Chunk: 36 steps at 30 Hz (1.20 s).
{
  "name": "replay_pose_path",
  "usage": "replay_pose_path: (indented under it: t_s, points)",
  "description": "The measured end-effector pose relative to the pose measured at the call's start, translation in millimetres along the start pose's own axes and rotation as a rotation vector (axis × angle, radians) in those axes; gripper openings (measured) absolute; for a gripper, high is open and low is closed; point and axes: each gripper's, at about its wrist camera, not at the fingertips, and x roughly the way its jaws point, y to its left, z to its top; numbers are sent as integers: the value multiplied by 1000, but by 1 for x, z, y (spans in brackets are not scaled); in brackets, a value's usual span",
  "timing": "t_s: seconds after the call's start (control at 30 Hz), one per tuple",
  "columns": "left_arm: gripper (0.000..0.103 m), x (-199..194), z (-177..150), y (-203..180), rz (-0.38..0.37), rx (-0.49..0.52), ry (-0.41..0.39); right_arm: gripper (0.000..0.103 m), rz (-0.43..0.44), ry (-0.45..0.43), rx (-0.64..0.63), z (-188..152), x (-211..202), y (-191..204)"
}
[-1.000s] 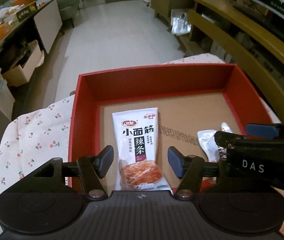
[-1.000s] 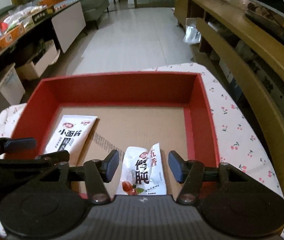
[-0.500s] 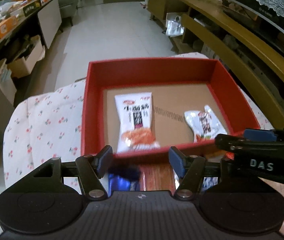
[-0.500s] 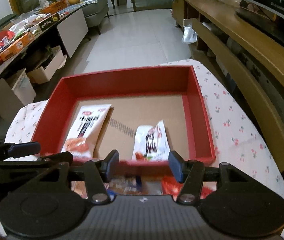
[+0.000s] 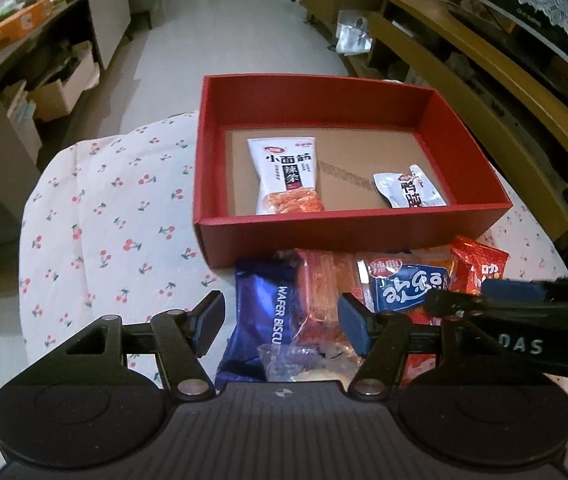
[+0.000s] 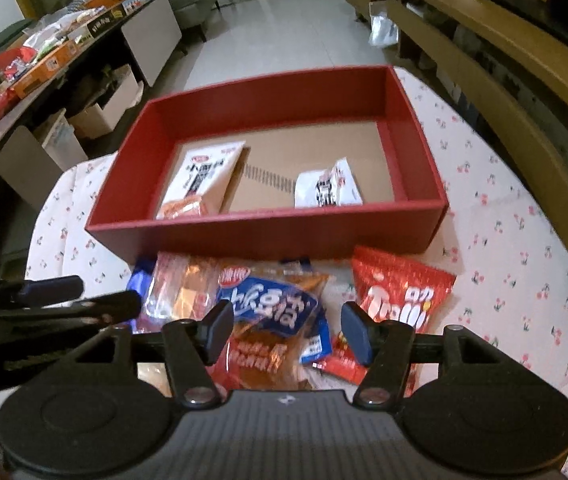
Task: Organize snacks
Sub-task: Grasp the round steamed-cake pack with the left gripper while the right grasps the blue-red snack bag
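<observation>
The red box [image 5: 347,226] sat on the cherry-print cloth [image 5: 116,216], holding two white packets (one tall [image 5: 285,174], one small [image 5: 409,190]). The loose snack pile [image 6: 284,304] lay just before it. Left gripper [image 5: 282,322] stood open, empty; right gripper [image 6: 285,330] had just been opening, nothing gripped.

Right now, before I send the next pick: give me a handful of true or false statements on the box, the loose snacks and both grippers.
1. The red box holds two packets. True.
2. The blue wafer biscuit pack lies inside the box. False: it lies on the cloth in front of the box.
3. The left gripper is clamped on a snack. False: its jaws stand open above the pile.
4. The red Trolli bag lies outside the box. True.
5. The right gripper is empty. True; its jaws have just been opening.
</observation>
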Motion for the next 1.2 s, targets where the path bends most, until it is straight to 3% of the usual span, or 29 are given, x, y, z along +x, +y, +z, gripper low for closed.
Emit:
replay_pose_path:
  t_s: [0.3,0.77,0.8,0.87,0.97,1.2]
  points:
    - [72,-5,-9,11,-13,-19,11,75,27,47,-11,1,15,20]
    - [79,-10,-32,22,-37,-35,52,86,-35,116,-121,-8,47,33]
    - [79,-10,-34,21,-42,-32,56,85,-29,114,-118,-8,46,32]
    - [82,-12,-37,18,-57,-22,60,69,-26,108,-125,-9,42,29]
    - [85,-13,-40,11,-75,1,56,56,-32,91,-133,-10,36,23]
    - [85,3,-50,-18,-51,107,93,46,1,62,-107,-12,22,13]
